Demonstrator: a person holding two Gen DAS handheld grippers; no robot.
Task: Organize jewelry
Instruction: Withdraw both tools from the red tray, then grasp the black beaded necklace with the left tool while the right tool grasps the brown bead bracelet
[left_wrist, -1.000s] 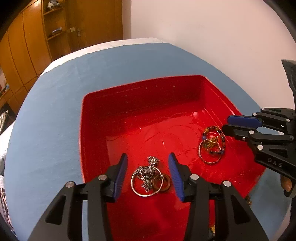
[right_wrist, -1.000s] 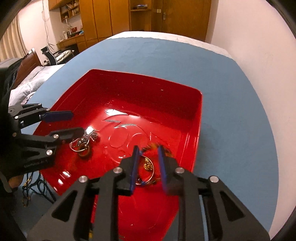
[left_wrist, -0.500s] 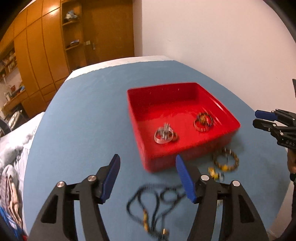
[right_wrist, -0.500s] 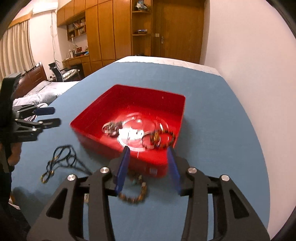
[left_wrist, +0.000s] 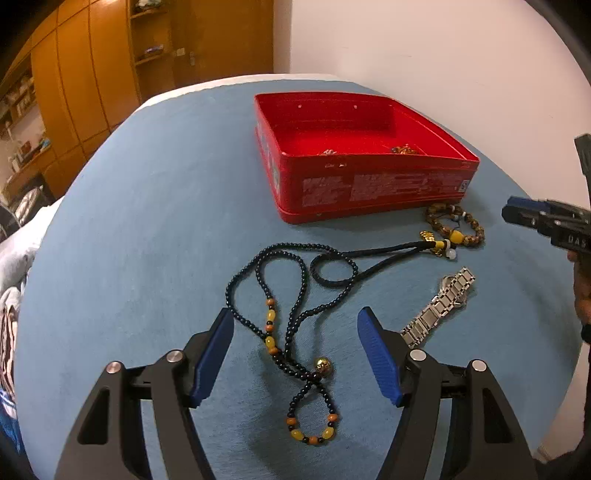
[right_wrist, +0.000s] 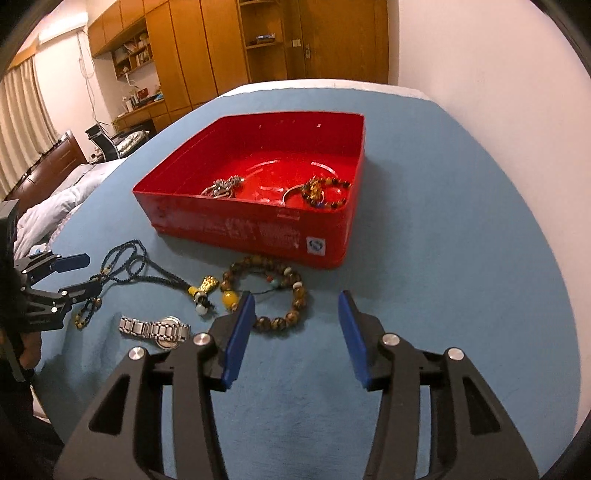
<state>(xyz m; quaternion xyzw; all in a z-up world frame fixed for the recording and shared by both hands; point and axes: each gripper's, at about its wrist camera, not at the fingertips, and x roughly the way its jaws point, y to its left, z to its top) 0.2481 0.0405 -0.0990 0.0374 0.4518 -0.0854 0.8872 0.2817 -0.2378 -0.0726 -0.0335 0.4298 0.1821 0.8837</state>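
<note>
Both my grippers hang empty over the blue cloth, pulled back out of the red tin (right_wrist: 258, 229) where they stood a second ago. My left gripper (left_wrist: 295, 354), jaws just spread wider, now straddles the black bead necklace (left_wrist: 291, 306); my right gripper (right_wrist: 297, 332), jaws also apart and just opened, hovers near the brown bead bracelet (right_wrist: 291, 295). Silver rings (right_wrist: 221, 188) and a beaded bangle (right_wrist: 325, 192) already lie in the tin; the steel watch (right_wrist: 155, 328) waits outside. I judge the next pickups are at hand.
</note>
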